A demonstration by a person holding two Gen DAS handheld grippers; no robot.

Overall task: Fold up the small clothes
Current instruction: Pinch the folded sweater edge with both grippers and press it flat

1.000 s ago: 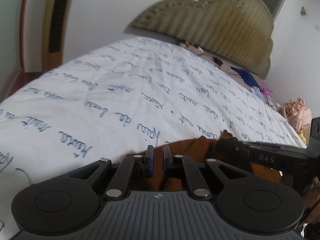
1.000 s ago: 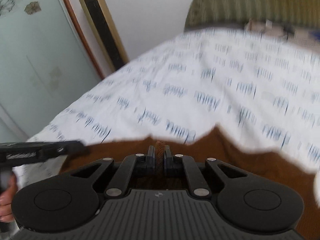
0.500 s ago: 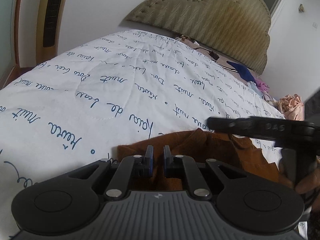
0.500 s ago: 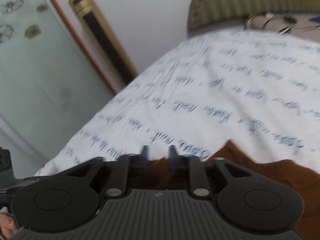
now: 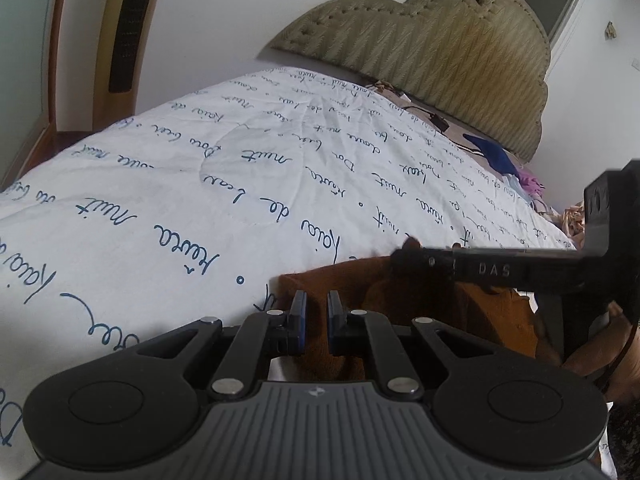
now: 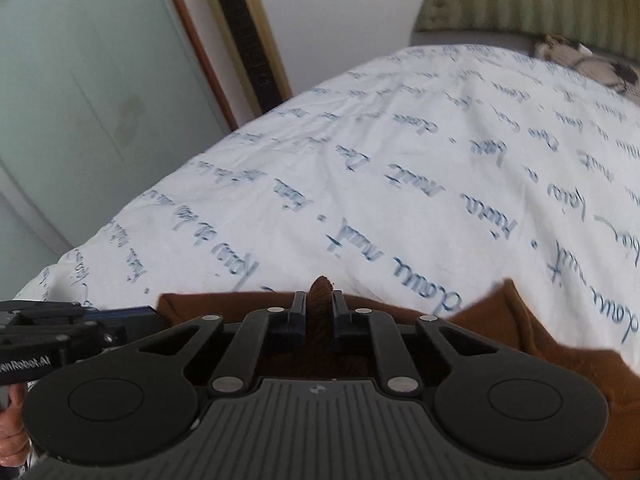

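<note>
A small brown garment (image 5: pixel 432 300) lies on the white bedspread (image 5: pixel 200 200) near its front edge; it also shows in the right wrist view (image 6: pixel 560 340). My left gripper (image 5: pixel 314 304) hangs over the garment's left corner with its jaws slightly apart and nothing visibly pinched between them. My right gripper (image 6: pixel 319 304) is shut on a fold of the brown cloth that sticks up between the fingers. In the left wrist view the right gripper (image 5: pixel 404 254) reaches in from the right over the garment.
The bedspread has blue handwriting print. A padded olive headboard (image 5: pixel 440 60) stands at the far end. Blue, purple and pink clothes (image 5: pixel 516 172) lie at the bed's right side. A glass door (image 6: pixel 80 100) and a wooden frame (image 6: pixel 248 40) stand on the left.
The garment has been laid flatter on the bed. The left jaws have parted a little. The right gripper opened briefly, then pinched a fold of the brown cloth.
</note>
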